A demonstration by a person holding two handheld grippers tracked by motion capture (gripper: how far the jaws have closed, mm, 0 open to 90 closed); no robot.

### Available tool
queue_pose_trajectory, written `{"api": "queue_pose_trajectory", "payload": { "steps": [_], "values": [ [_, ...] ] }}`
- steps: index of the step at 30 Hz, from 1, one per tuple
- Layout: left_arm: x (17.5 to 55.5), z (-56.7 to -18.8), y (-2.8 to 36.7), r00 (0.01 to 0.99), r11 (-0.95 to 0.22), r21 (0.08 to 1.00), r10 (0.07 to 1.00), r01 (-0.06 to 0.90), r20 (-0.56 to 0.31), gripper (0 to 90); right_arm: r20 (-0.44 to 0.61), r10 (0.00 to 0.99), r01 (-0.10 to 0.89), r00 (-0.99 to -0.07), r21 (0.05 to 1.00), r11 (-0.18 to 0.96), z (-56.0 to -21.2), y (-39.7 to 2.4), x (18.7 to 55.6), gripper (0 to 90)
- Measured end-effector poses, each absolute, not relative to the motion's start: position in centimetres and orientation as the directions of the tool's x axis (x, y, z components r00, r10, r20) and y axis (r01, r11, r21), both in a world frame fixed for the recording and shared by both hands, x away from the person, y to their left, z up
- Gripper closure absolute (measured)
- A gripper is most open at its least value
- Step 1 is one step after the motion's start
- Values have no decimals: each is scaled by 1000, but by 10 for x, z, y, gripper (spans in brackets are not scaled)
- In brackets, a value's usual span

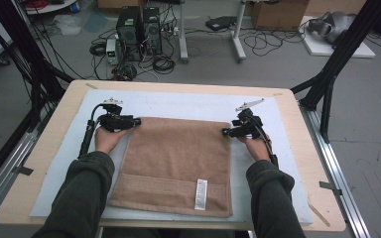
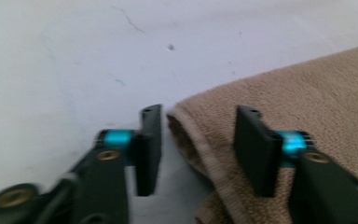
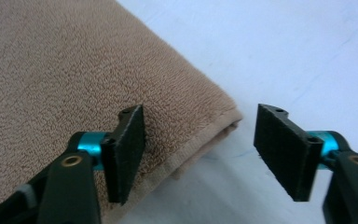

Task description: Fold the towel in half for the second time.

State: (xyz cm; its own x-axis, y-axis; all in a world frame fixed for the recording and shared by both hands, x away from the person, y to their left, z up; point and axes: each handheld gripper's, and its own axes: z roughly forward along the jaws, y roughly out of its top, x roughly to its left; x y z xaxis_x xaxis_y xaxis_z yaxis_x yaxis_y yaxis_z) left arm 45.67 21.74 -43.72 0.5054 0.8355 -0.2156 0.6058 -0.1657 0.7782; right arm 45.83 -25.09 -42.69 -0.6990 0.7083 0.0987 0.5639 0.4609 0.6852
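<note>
**Both grippers straddling the far corners of the folded towel**

We have the tan terry-cloth towel (image 1: 176,163), folded to a rectangle, lying flat on the pale blue mat (image 1: 188,101) that covers the light wooden table (image 1: 49,129). A white care label (image 1: 201,194) sits on its near hem.

Left gripper (image 2: 198,149): jaws apart, one on bare mat, the other over the pile, with the towel's rolled hem corner between them. The pads do not press on the cloth.

Right gripper (image 3: 209,154): jaws likewise apart, one over the pile just inside the stitched hem, the other over the mat beyond the corner. Nothing gripped.

Handling, as we judge it: light, soft and limp, with no stiffness of its own. It will sag and drape once lifted, so both corners must rise together. The pile gives good friction; slipping is unlikely. The doubled hem at each corner is the firmest place to pinch, and the bite must catch every layer or the lower fold stays behind.
</note>
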Motion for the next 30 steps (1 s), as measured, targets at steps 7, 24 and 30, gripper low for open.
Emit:
{"api": "queue_pose_trajectory", "payload": {
  "steps": [7, 24, 30],
  "values": [
    [451, -415, 227, 524, -127, 836, 826, 534, -209, 879, 103, 636, 494, -765, 728, 476, -412, -249, 454, 793],
    [306, -401, 245, 689, -230, 885, 713, 406, -131, 878, 80, 493, 365, -867, 775, 516, -386, -249, 338, 803],
    [278, -434, 252, 695, -281, 832, 701, 478, -163, 875, 138, 479, 420, -867, 720, 553, -423, -257, 313, 782]
  ]
}}
